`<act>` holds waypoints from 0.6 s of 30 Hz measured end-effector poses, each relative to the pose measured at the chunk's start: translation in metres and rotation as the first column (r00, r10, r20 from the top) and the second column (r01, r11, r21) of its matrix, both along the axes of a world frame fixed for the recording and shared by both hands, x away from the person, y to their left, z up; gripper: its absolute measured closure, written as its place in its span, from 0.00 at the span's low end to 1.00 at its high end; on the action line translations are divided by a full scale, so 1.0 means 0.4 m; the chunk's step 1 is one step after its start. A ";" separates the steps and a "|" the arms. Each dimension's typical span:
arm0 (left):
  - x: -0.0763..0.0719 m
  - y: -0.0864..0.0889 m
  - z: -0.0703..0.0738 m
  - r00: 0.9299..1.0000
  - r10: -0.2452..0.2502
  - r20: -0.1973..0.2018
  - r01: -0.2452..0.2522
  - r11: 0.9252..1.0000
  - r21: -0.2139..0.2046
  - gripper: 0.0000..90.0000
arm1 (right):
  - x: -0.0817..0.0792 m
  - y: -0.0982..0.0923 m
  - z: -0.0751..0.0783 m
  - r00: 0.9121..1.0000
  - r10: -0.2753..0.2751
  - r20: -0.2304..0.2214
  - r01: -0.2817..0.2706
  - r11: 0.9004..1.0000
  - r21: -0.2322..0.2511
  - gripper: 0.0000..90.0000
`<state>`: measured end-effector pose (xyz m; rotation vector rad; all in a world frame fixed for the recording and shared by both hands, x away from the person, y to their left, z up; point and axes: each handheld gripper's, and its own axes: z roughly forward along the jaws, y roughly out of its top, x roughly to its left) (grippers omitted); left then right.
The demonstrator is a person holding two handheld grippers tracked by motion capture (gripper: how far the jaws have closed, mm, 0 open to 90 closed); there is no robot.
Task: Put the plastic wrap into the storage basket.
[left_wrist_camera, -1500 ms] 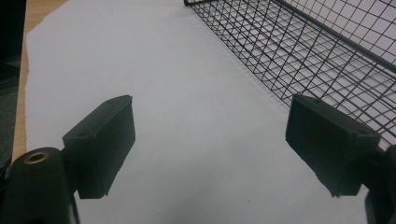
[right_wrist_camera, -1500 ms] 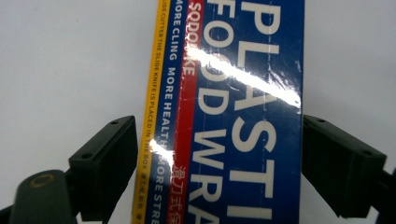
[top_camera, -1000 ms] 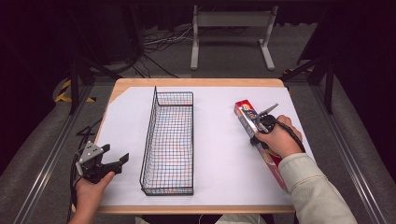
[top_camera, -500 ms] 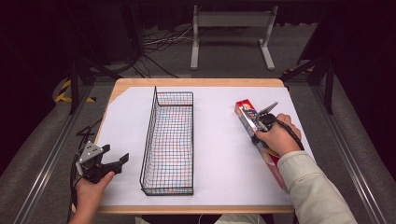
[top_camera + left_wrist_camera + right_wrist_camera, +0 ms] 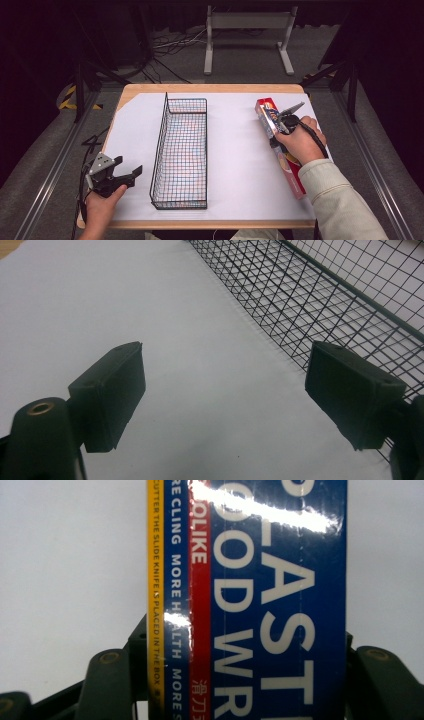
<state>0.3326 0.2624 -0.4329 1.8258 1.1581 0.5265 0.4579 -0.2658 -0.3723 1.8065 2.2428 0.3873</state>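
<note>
Two jaws of your right gripper (image 5: pixel 278 131) clamp the plastic wrap box (image 5: pixel 250 600) across its width as it lies flat right of the wire basket (image 5: pixel 181 150); your left gripper (image 5: pixel 120 172) rests spread, ready beside it.

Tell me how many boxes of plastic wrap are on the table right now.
1. The box of plastic wrap lies along the right side of the table, right of the wire basket, with the right tongs over it. The basket looks empty.
</note>
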 end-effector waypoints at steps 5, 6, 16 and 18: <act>-0.006 0.005 0.001 1.000 -0.004 0.010 0.005 1.000 -0.027 0.19 | -0.009 0.014 0.023 0.999 -0.038 -0.014 0.039 0.998 0.051 0.44; -0.008 0.007 0.002 1.000 -0.004 0.015 0.004 0.999 -0.032 0.18 | -0.011 0.017 0.029 0.999 -0.048 -0.012 0.049 0.997 0.061 0.44; -0.016 0.014 0.009 0.999 0.006 0.032 -0.004 0.999 -0.047 0.18 | -0.026 0.038 0.078 0.997 -0.077 0.014 0.076 0.995 0.070 0.44; -0.016 0.014 0.010 0.999 0.009 0.036 -0.007 0.999 -0.047 0.18 | -0.028 0.042 0.088 0.995 -0.096 -0.004 0.096 0.992 0.086 0.44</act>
